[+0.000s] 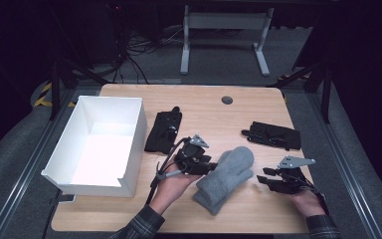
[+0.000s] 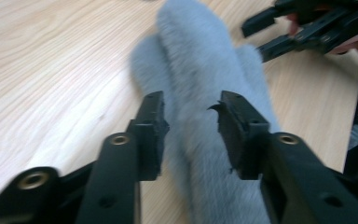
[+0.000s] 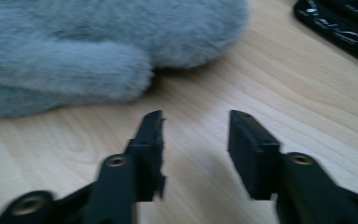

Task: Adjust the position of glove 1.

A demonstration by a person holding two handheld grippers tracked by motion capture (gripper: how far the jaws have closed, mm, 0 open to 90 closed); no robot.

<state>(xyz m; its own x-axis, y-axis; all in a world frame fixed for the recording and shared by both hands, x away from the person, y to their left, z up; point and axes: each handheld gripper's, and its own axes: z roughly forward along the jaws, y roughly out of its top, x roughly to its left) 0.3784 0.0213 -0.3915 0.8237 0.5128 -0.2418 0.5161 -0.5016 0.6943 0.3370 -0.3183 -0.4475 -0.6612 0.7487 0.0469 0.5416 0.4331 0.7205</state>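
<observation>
Two grey fuzzy mittens [image 1: 226,179] lie stacked on the wooden table [image 1: 258,209], a little right of its middle. My left gripper [image 1: 213,167] is at their left edge; in the left gripper view it [image 2: 191,100] hovers open just over the top mitten [image 2: 200,60], whose fur shows through the gap, with the pads not pressing on it. My right gripper [image 1: 263,178] rests low to the right of the mittens. In the right gripper view it [image 3: 196,116] stands open over bare wood, the mittens [image 3: 74,56] ahead and to its left. It [image 2: 257,38] also shows far off in the left gripper view.
A white open box [image 1: 135,139] stands on the left part of the table. One black glove [image 1: 163,130] lies beside the box, another black glove [image 1: 273,135] [image 3: 340,23] at the right rear. A small round grommet [image 1: 227,100] sits near the far edge.
</observation>
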